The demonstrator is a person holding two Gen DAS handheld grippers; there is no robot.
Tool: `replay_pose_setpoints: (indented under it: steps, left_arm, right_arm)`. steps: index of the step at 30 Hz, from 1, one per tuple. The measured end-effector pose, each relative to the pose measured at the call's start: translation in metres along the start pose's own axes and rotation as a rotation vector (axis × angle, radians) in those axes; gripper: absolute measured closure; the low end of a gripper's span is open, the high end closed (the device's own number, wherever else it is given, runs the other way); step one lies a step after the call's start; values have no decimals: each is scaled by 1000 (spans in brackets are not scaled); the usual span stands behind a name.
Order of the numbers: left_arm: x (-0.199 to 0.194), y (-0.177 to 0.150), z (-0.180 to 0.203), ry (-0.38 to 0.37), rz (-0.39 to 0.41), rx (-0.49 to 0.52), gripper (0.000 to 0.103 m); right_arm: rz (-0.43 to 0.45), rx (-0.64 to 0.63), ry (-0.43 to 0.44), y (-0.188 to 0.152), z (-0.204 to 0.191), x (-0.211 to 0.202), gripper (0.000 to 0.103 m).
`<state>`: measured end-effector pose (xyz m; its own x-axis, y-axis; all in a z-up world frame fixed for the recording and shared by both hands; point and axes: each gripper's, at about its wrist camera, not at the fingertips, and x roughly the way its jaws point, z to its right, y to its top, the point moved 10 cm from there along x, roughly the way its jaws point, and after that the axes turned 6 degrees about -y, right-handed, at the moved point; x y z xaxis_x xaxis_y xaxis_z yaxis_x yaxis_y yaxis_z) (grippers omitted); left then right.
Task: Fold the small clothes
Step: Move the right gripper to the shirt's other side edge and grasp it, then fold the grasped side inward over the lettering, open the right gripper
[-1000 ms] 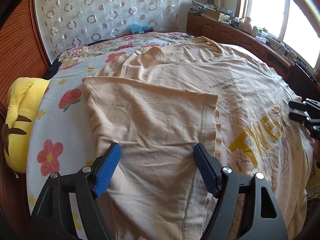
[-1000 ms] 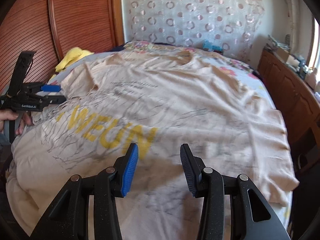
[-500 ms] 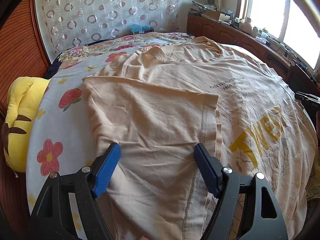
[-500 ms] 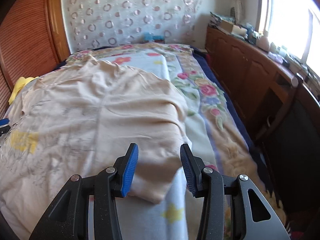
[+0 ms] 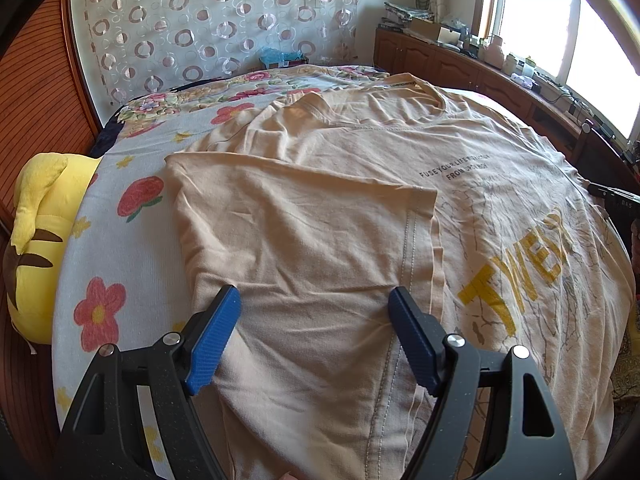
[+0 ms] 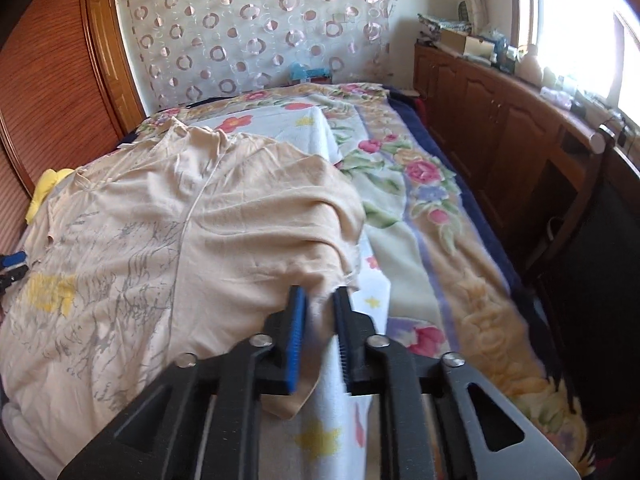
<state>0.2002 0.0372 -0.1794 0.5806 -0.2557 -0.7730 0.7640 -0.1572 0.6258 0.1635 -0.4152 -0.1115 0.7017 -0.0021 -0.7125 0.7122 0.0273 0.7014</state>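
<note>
Beige T-shirt [image 5: 360, 208] lies spread across the floral bed [image 6: 420, 216]; the right gripper [image 6: 319, 308] has just clamped its sleeve edge, while the left gripper [image 5: 314, 312] hovers spread wide over its folded side

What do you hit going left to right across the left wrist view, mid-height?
Wooden slatted panel → yellow plush toy → floral bedsheet → folded-over flap of the beige T-shirt → yellow lettering on the shirt → tip of the right gripper at the frame's edge.
</note>
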Motion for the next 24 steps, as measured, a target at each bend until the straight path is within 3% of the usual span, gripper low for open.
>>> replay_pose_setpoints:
  steps: [5,9,18,24]
  left_arm:
    - [-3,1,-2,8,8,-8,26]
    - [-27,8,-2,81,86,14,26]
    - [-86,30,30,14,236,5,26]
    - [-98,32,45,-11,289,-4,26]
  right_arm:
    - [44,-72,-17,8,-17,-5,100]
    - [106,-97,-1,22,-33,-20,100]
    - [192,-181,97,33,-98,-54,100]
    - [168,-262,167,7,-142,-56,100]
